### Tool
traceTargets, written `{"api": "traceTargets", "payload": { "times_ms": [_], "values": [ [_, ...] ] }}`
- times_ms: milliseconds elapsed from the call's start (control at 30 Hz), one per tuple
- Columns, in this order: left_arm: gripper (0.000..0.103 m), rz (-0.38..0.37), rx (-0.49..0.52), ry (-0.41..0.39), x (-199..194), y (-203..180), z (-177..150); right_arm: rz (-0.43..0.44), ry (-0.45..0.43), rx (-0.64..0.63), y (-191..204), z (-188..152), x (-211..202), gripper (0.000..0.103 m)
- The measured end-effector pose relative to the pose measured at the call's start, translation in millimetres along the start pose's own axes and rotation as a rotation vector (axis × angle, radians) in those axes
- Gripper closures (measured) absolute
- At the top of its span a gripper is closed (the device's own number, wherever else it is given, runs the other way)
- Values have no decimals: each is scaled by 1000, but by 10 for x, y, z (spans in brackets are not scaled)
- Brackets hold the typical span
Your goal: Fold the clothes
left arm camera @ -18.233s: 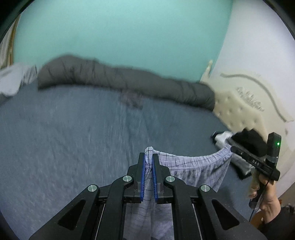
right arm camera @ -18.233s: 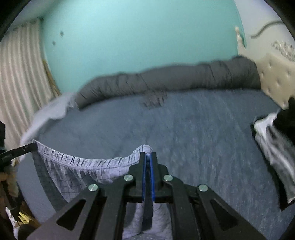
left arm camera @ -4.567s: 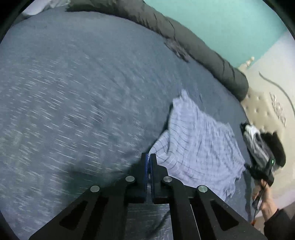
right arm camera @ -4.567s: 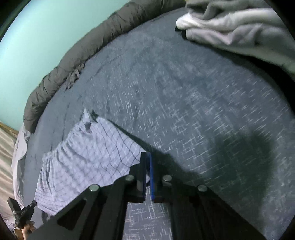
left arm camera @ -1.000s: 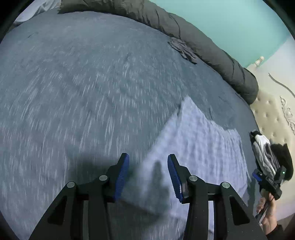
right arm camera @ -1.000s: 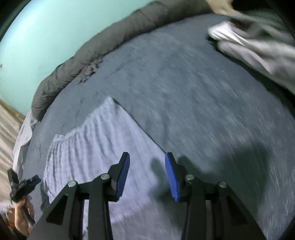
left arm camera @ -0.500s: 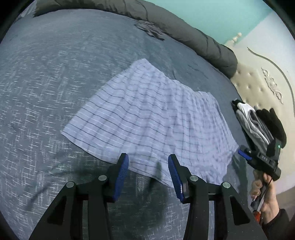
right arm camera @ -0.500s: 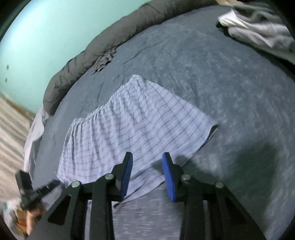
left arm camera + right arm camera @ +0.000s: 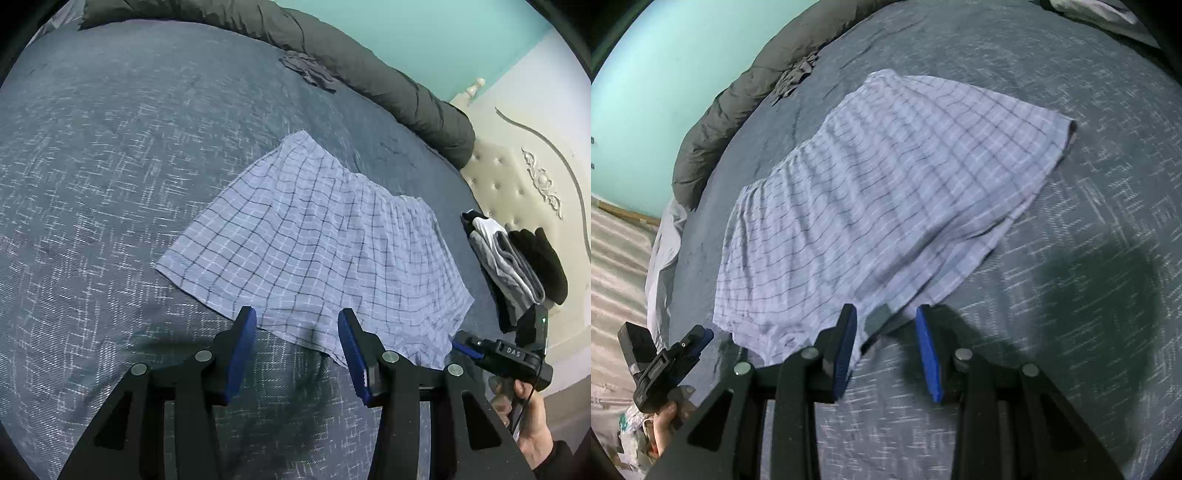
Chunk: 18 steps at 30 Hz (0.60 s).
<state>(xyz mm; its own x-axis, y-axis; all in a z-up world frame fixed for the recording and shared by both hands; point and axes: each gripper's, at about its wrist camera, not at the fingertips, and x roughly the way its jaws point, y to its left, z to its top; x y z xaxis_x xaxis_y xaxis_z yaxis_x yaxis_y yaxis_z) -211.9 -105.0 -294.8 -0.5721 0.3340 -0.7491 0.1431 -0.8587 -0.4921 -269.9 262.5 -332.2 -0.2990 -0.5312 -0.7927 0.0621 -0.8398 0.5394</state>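
Left wrist view: I see a dark grey rolled duvet (image 9: pixel 369 70) along the far edge of the bed (image 9: pixel 92 166), with a small crumpled dark cloth (image 9: pixel 310 72) just in front of it. A pile of folded grey, white and black clothes (image 9: pixel 517 266) sits near the cream headboard (image 9: pixel 517 177), well right of my work. The checked shorts (image 9: pixel 317 251) lie spread flat on the blue-grey cover, waistband away from me, hem toward me. My left gripper (image 9: pixel 295 345) is released, fingers spread wide, hovering just above the near hem; nothing between the pads. Right wrist view: my right gripper (image 9: pixel 886 347) is likewise released and empty, over the hem's other end (image 9: pixel 871 206). Nothing blocks either gripper.
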Motion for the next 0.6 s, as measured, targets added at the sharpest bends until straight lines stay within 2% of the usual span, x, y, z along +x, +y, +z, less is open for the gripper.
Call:
{"api": "traceTargets", "payload": {
  "times_ms": [33, 100, 267, 600],
  "values": [
    [53, -1, 0, -3, -27, 16, -1, 5, 4, -4, 5, 18, 13, 72],
    [52, 1, 1, -10, -73, 45, -3, 14, 16, -6, 12, 48, 47, 88],
    [51, -1, -14, -8, -120, 120, -17, 15, 31, 35, -37, 42, 108, 100],
    [51, -6, -32, -25, -156, 186, 19, -5, -36, 14, -76, -108, -113, 103]
  ]
}}
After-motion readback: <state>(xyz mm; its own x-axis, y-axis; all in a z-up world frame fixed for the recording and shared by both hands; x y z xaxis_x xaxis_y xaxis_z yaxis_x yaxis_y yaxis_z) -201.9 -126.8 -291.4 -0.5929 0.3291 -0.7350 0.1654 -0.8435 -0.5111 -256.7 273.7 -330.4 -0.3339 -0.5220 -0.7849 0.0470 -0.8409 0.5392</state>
